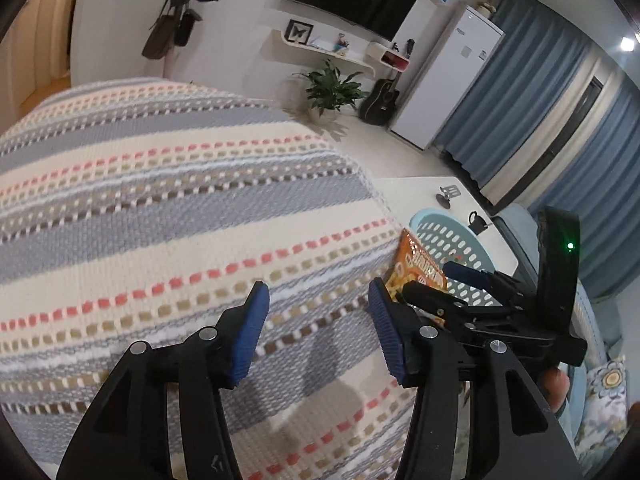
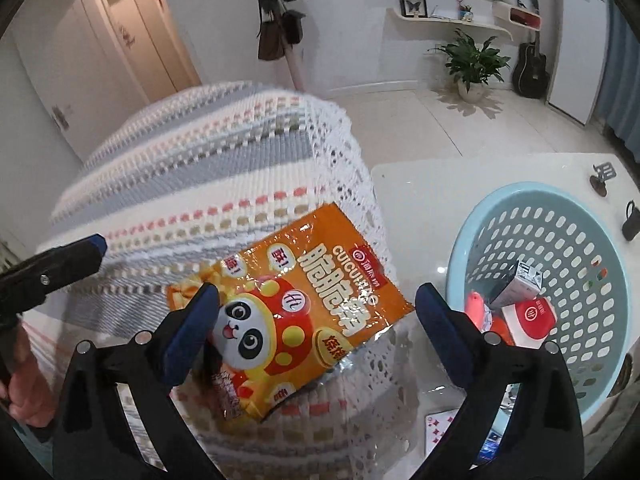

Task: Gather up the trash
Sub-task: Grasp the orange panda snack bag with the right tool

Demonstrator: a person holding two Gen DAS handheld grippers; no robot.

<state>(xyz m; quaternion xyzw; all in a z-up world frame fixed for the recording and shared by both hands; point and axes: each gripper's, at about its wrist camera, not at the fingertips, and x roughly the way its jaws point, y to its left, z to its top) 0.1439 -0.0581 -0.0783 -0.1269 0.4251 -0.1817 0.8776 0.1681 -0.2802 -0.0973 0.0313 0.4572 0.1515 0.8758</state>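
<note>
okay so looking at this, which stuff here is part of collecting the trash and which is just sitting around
Part of the job:
- orange snack bag on the striped cover
- light blue basket, already holding a small carton and red wrappers
- right hand-held gripper, open over the bag

Just lying about:
- potted plant
- guitar
- black mug

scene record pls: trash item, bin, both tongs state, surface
trash item: orange snack bag, lying flat at the edge of the striped knit cover
bin: light blue perforated basket on the white table, right of the bag; already holds a small carton and red packaging
right tongs: open wide, hovering over the bag, pads not pressing it
left tongs: open, nothing between them, over the cover
status: bag not yet in the basket
</note>
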